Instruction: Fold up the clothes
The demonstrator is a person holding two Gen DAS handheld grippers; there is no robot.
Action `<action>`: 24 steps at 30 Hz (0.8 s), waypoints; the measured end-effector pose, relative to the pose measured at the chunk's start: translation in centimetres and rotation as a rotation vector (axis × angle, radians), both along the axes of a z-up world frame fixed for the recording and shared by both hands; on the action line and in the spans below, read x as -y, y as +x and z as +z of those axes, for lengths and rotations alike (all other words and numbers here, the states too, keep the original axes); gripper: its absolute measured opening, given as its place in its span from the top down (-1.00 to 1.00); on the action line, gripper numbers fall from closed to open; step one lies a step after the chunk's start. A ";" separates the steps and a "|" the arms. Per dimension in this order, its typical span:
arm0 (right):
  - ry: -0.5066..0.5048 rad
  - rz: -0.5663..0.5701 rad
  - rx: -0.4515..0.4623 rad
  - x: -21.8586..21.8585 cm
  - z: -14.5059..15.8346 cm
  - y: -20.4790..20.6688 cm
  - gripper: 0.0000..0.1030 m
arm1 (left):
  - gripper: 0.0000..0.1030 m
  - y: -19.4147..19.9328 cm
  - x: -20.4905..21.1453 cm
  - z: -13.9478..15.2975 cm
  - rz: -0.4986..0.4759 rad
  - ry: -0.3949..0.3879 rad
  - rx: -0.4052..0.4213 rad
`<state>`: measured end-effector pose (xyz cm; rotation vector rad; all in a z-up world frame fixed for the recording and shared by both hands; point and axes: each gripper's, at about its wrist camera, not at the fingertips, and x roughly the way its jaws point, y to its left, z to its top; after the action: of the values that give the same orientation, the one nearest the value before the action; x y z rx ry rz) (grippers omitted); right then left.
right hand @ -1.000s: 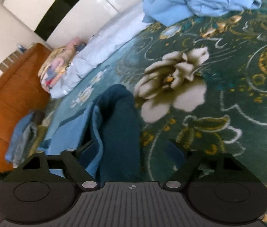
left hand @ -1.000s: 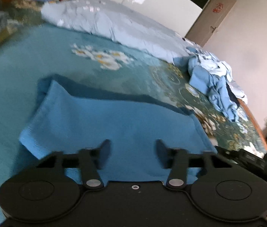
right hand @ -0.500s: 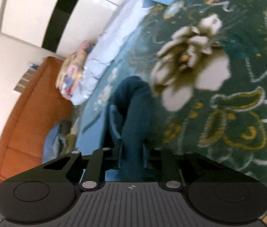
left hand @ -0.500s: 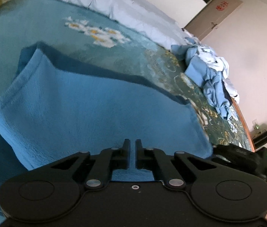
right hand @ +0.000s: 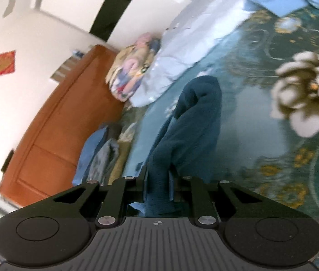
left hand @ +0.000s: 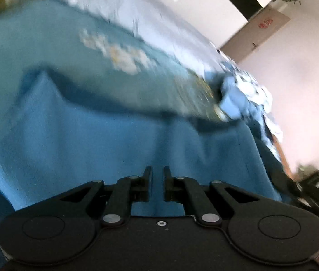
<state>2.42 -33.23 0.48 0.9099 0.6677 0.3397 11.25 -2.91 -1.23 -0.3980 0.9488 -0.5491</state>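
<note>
A blue towel-like garment [left hand: 105, 144] hangs stretched in front of me over the green flowered bed cover [left hand: 46, 45]. My left gripper [left hand: 157, 180] is shut on its near edge, and the cloth rises away from the jaws. In the right wrist view the same garment [right hand: 193, 131] shows as a dark teal fold lifted off the bed. My right gripper [right hand: 159, 180] is shut on that fold. The left wrist view is blurred by motion.
A pile of unfolded light blue clothes [left hand: 243, 94] lies at the far right of the bed. A pale blue quilt [right hand: 195, 36] and a patterned pillow [right hand: 130, 72] lie along the wall. A wooden headboard [right hand: 57, 124] and folded clothes [right hand: 98, 153] are at the left.
Both grippers closed from open onto the blue garment's edge. They then lifted it, so the cloth now hangs off the bed between them.
</note>
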 end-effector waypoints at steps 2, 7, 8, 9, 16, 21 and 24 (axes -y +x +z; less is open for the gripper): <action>-0.004 0.011 -0.001 -0.8 0.5 0.1 0.71 | 0.93 1.0 -0.2 -0.6 0.006 -0.034 -0.045; -0.017 0.038 -0.003 -2.9 1.5 0.2 0.71 | 1.00 3.6 -0.6 -2.3 0.017 -0.132 -0.170; -0.020 0.044 -0.005 -3.4 1.6 0.3 0.71 | 1.00 4.1 -0.6 -2.6 0.019 -0.152 -0.195; -0.021 0.051 -0.008 -3.9 1.7 0.5 0.71 | 1.00 4.7 -0.7 -2.9 0.021 -0.171 -0.220; -0.072 0.185 -0.024 -10.0 1.9 3.4 0.72 | 0.80 4.5 -7.5 -0.5 0.054 -0.242 -0.151; -0.104 0.243 -0.076 -13.3 0.1 5.4 0.72 | 0.55 2.6 -11.5 4.0 0.049 -0.201 0.022; -0.106 0.248 -0.099 -14.0 -0.6 5.9 0.72 | 0.17 2.2 -10.4 6.1 -0.073 -0.170 0.111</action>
<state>8.34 -19.27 -0.16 0.7476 0.8849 0.4774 13.47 7.45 4.90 -0.4819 0.8150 -0.7138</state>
